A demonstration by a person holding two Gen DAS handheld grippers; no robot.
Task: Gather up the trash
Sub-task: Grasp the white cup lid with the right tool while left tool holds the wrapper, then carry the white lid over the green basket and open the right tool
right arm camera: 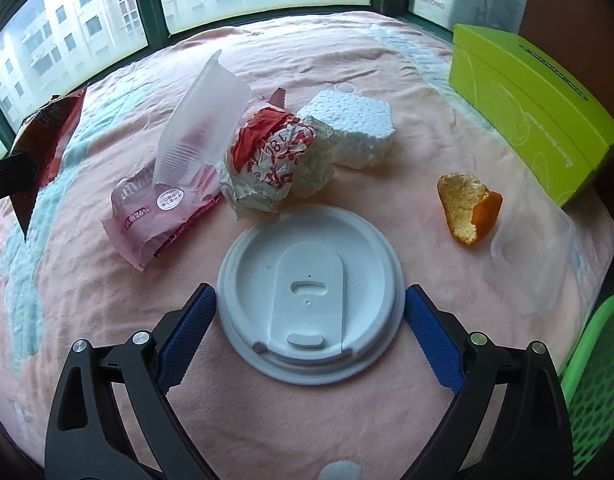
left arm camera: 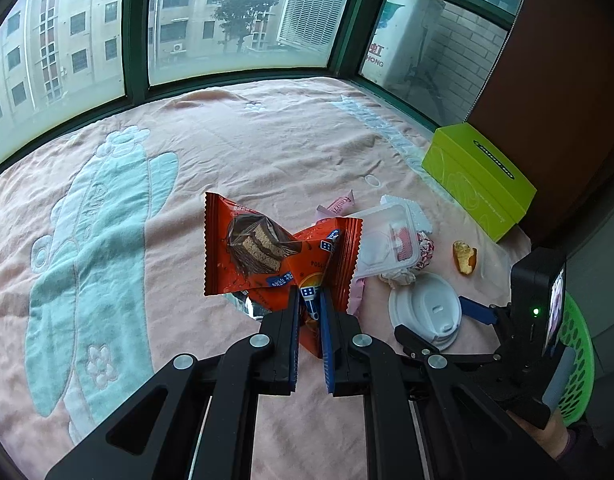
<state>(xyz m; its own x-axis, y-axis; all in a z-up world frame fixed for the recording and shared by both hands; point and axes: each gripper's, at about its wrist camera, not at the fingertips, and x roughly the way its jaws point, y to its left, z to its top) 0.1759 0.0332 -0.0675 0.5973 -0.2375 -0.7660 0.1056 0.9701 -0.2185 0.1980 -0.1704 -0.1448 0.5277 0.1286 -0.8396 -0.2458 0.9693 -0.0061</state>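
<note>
My left gripper [left arm camera: 309, 300] is shut on a red cake wrapper [left arm camera: 267, 252] and holds it up above the pink blanket; the wrapper also shows at the left edge of the right wrist view [right arm camera: 43, 140]. My right gripper [right arm camera: 309, 304] is open, with one finger on each side of a white cup lid [right arm camera: 311, 304] lying flat on the blanket; the lid also shows in the left wrist view [left arm camera: 425, 310]. Beyond the lid lie a pink wrapper [right arm camera: 155, 216], a clear plastic tray [right arm camera: 199, 120], a crumpled paper wrapper [right arm camera: 275, 164], a foam block [right arm camera: 351, 132] and an orange peel [right arm camera: 467, 208].
A green tissue box [right arm camera: 527, 104] stands at the right by a brown wall. A green mesh basket [right arm camera: 599, 392] sits off the bed's right edge. A clear plastic lid [right arm camera: 535, 260] lies beside the peel. Windows run along the far side of the bed.
</note>
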